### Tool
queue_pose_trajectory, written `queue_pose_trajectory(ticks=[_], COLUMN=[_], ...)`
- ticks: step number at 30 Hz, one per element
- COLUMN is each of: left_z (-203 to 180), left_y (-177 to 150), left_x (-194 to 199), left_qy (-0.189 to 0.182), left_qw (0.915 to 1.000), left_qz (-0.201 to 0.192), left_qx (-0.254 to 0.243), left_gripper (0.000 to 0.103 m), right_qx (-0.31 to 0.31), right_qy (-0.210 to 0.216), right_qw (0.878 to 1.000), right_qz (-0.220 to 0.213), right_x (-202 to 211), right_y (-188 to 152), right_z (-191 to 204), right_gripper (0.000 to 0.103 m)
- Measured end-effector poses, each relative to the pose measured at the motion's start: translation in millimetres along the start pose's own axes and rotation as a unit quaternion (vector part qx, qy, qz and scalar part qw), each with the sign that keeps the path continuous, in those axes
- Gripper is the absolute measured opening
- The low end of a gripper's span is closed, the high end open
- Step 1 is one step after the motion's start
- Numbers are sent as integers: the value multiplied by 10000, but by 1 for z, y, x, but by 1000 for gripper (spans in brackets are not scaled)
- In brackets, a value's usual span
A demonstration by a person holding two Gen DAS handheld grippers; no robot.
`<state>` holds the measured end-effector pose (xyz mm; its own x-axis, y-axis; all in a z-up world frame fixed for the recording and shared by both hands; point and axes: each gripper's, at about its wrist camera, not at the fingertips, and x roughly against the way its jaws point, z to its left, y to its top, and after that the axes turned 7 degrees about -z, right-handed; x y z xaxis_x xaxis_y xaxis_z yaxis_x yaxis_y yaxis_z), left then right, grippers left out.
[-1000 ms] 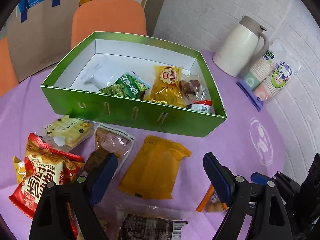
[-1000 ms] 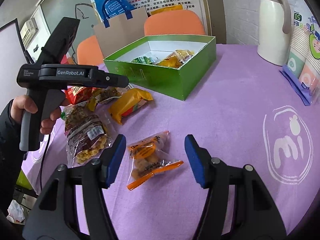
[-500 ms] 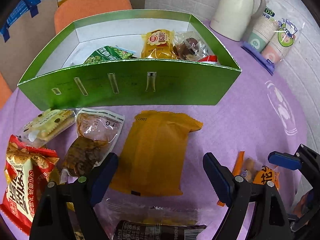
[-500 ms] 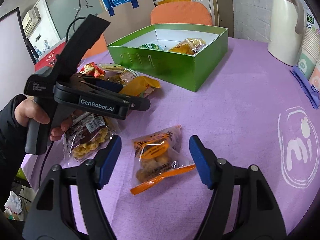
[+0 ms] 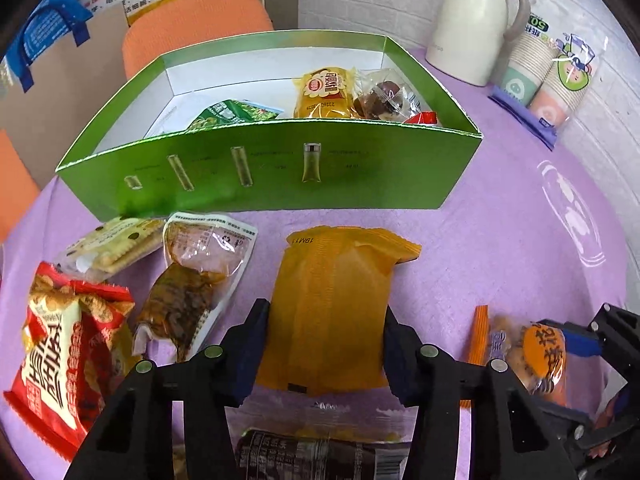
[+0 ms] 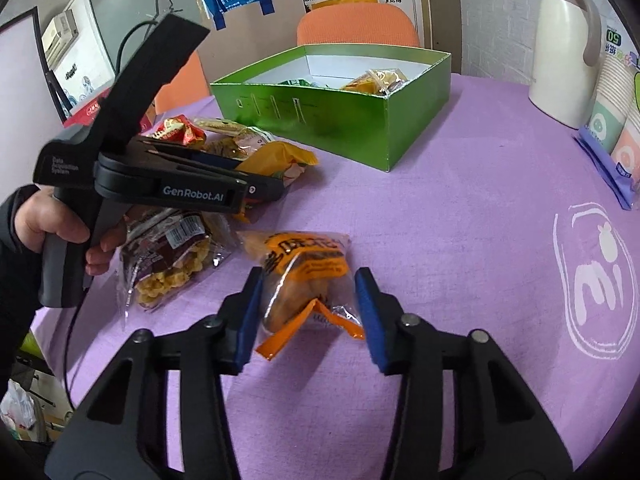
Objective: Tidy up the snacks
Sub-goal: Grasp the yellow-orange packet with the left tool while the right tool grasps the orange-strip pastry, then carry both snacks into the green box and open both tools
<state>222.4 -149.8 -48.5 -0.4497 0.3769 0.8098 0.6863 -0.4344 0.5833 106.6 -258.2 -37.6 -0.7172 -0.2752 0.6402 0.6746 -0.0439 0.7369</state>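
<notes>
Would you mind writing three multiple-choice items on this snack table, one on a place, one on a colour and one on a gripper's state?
1. Where is the plain orange packet?
A. inside the green box
B. between the left gripper's fingers, on the table
C. under the jug

2. What colour is the tablecloth?
A. purple
B. white
C. red

3. How does the right gripper stand?
A. shut on nothing
B. out of view
C. open around the clear snack bag with the orange label

Key: 1 B, the left gripper has a pad at each side of the packet in front of the green box; 2 A, purple cloth covers the table; 3 C, the right pad stands apart from the bag.
</notes>
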Motion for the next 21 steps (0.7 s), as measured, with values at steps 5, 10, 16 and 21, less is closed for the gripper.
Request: queue_pose_trajectory(ticks=[5,10,16,21], left_z=[11,18,39,61], left_y=[-3,9,48,87], left_x=[18,59,104,103], left_qy=[-353,-630,-615,-500], left_qw=[9985,9944,9848,9773], left_qz=[-84,-568,-1345,-1650], left_qx=[412,630,912,1235], left_gripper=[51,51,51,51], right_qx=[-15,17,61,64], right_qy=[-41,-48,-111,-100], right_qw=[9998,9987,9952,9924], right_qz=[-187,-516,-967,-1223], right_x=[18,35,40,24], right_y=[8,27,68,107], right_z=[-1,1,3,3], right_gripper=[42,42,42,42])
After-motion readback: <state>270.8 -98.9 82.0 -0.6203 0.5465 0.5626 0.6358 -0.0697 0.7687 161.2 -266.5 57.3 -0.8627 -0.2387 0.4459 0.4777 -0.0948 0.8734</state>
